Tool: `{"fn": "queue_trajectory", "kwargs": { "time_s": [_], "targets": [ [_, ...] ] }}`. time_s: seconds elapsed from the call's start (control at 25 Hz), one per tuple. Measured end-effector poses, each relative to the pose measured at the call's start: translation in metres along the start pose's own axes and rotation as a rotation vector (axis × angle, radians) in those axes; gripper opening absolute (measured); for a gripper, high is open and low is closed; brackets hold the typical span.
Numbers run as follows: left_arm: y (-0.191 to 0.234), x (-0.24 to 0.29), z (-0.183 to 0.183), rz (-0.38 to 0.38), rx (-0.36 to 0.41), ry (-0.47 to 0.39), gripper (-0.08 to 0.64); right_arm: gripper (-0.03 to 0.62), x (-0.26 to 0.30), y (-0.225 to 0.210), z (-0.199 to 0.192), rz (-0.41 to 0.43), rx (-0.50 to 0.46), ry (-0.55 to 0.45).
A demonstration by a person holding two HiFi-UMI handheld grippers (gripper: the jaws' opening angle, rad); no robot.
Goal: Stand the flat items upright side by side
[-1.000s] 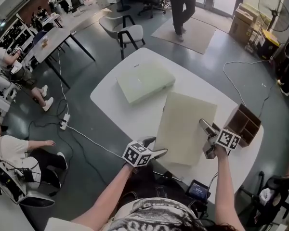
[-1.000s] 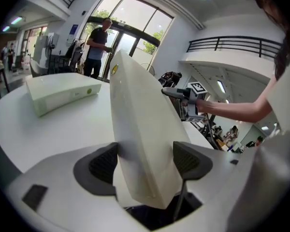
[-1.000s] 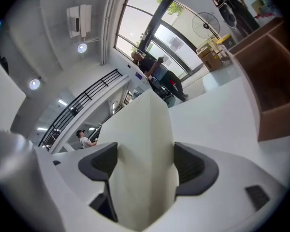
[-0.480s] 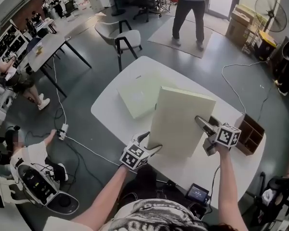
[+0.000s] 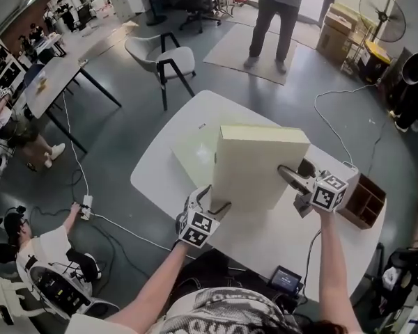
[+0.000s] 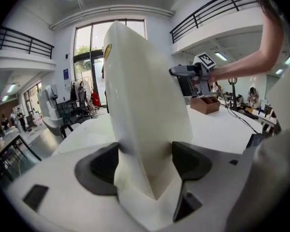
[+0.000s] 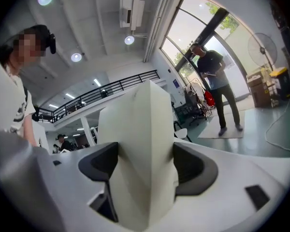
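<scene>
The big pale flat box (image 5: 261, 165) is up on its edge near the middle of the white tabletop (image 5: 265, 239), and both grippers hold it. The left gripper (image 5: 212, 204) is at the box's lower left corner, on the near side. In the left gripper view its two dark fingers (image 6: 99, 166) press on the box from both sides, with the corner of the box right between them. The right gripper (image 5: 290, 175) is on the box's right edge, a bit higher up. In the right gripper view its fingers (image 7: 193, 166) are wide apart but clamped on the box too, one on each flat side, and the box fills the whole gap. A second pale flat box (image 5: 189, 148) lies flat on the tabletop just behind the standing one and is partly hidden by it. A small brown wooden rack (image 5: 362, 202) sits at the right edge of the tabletop, near the right gripper.
</scene>
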State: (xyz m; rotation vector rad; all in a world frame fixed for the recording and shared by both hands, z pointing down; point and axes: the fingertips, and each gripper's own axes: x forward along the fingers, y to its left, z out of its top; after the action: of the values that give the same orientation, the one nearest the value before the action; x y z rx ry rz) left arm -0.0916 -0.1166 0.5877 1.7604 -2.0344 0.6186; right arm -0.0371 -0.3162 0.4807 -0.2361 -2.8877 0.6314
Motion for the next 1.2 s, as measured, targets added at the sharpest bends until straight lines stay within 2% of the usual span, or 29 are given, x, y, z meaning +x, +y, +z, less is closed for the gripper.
{"fn": "queue_trajectory", "kwargs": {
  "time_s": [0.2,0.28,0.36,0.44,0.6,0.88,1.2],
  "targets": [
    [0.012,0.011,-0.006,0.052,0.023,-0.01,0.348,0.364,0.012,0.006,0.006,0.024,-0.122,0.017],
    [0.011,0.016,-0.006,0.064,0.062,-0.015,0.337,0.364,0.014,0.007,0.008,0.025,-0.175,0.034],
    [0.007,0.022,-0.008,0.056,0.096,-0.016,0.308,0.364,0.014,0.004,0.007,0.016,-0.225,0.067],
    [0.002,0.028,-0.012,0.033,0.092,-0.021,0.294,0.364,0.014,0.002,0.006,0.013,-0.259,0.098],
    [-0.001,0.032,-0.013,0.019,0.112,-0.036,0.292,0.364,0.01,0.001,0.005,0.015,-0.28,0.115],
    [-0.015,0.028,-0.016,-0.003,0.239,-0.057,0.281,0.374,-0.001,0.006,0.003,0.033,-0.305,0.154],
    [-0.03,0.031,-0.016,-0.007,0.28,-0.073,0.272,0.39,-0.017,0.0,-0.012,0.02,-0.313,0.209]
  ]
}}
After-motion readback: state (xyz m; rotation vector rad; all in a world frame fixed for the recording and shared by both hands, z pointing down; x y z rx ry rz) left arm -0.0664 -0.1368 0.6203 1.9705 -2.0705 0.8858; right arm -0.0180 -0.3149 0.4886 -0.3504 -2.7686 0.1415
